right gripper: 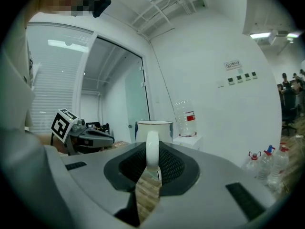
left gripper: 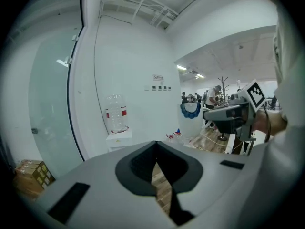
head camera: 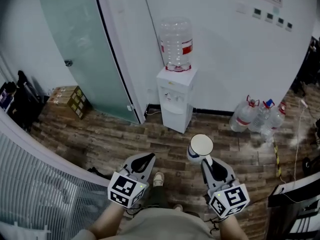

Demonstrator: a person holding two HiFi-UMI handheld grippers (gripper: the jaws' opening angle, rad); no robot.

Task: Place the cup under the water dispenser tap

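Brown wood floor [head camera: 100, 139] is under you, and a white wall [head camera: 225, 49] is in front of you. Your right claw [right gripper: 151, 163] is clamped on the white handle [right gripper: 152, 149] of the cup [right gripper: 153, 130]. The handle stands up straight between the two dark pads [right gripper: 169, 165], and they press on it from both sides. The cup is white with a blue pattern. It sits upright with its open top up, just past the tips of the claw, and it is up in the air over the floor.

Your left claw [left gripper: 157, 168] has its jaws together at the tips, and nothing is between them. You can see a thin strip of floor through the slit lower down. It is beside the right claw, with a gap between the two.

Farther out is the water dispenser [head camera: 175, 101]. It is white and stands against the wall with a big clear bottle [head camera: 176, 44] on top. The cup is in front of the dispenser and well apart from it, not under the tap.

A glass door [head camera: 85, 49] is to the left of the dispenser. Some spare water bottles [head camera: 260, 116] stand on the floor to its right
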